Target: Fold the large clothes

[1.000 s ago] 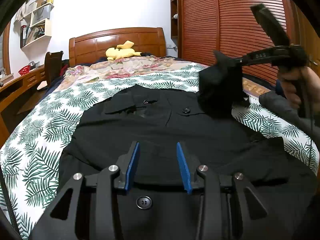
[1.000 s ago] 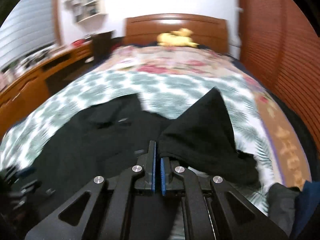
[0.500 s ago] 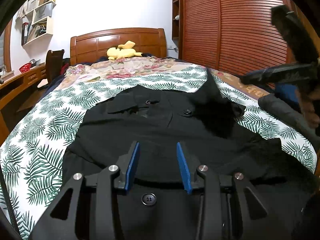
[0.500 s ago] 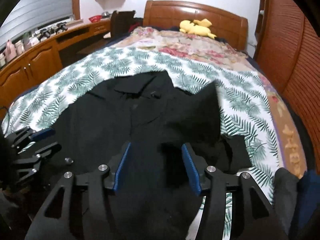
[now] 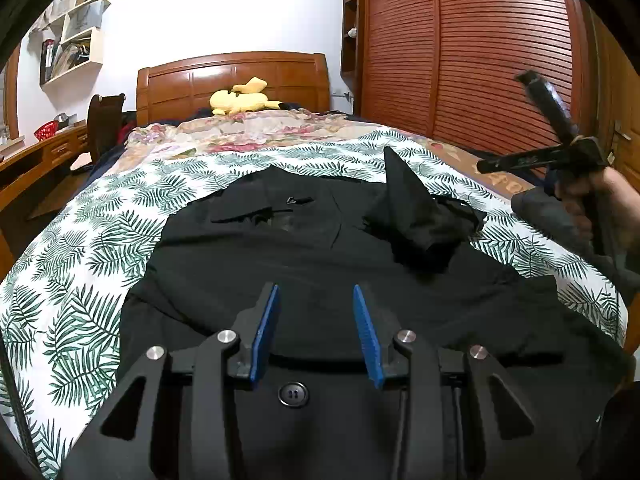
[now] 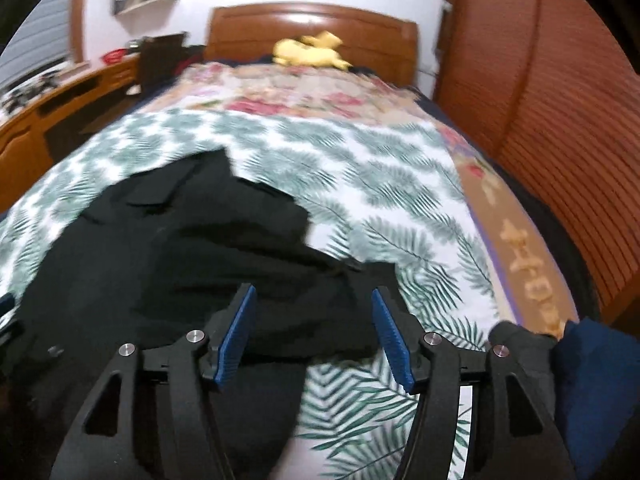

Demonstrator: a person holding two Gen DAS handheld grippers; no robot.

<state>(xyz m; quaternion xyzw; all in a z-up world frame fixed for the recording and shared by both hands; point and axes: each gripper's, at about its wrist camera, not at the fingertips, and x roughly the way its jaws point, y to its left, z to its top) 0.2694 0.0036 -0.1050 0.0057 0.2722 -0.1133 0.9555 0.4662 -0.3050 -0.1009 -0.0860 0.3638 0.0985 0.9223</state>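
A large black buttoned garment (image 5: 304, 248) lies spread on the leaf-print bedcover (image 5: 80, 248). Its right sleeve (image 5: 412, 216) is folded in over the body in a crumpled peak. My left gripper (image 5: 316, 332) hovers low over the near hem, open, pads apart above a button (image 5: 293, 394), pinching nothing. In the left wrist view my right gripper (image 5: 540, 156) is held up at the right by a hand (image 5: 580, 200), clear of the sleeve. In its own blurred view the right gripper (image 6: 314, 340) is opening, with nothing between the pads and the sleeve (image 6: 240, 240) lying below.
A yellow plush toy (image 5: 240, 100) lies by the wooden headboard (image 5: 232, 80). A slatted wooden wardrobe (image 5: 480, 60) runs along the right. A desk (image 5: 36, 160) and chair (image 5: 106, 120) stand on the left. Dark folded clothes (image 6: 580, 360) sit at the bed's right edge.
The right gripper, shut on the lifted sleeve a second ago, opened and let it drop onto the garment, then drew back to the right. The left gripper stayed put.
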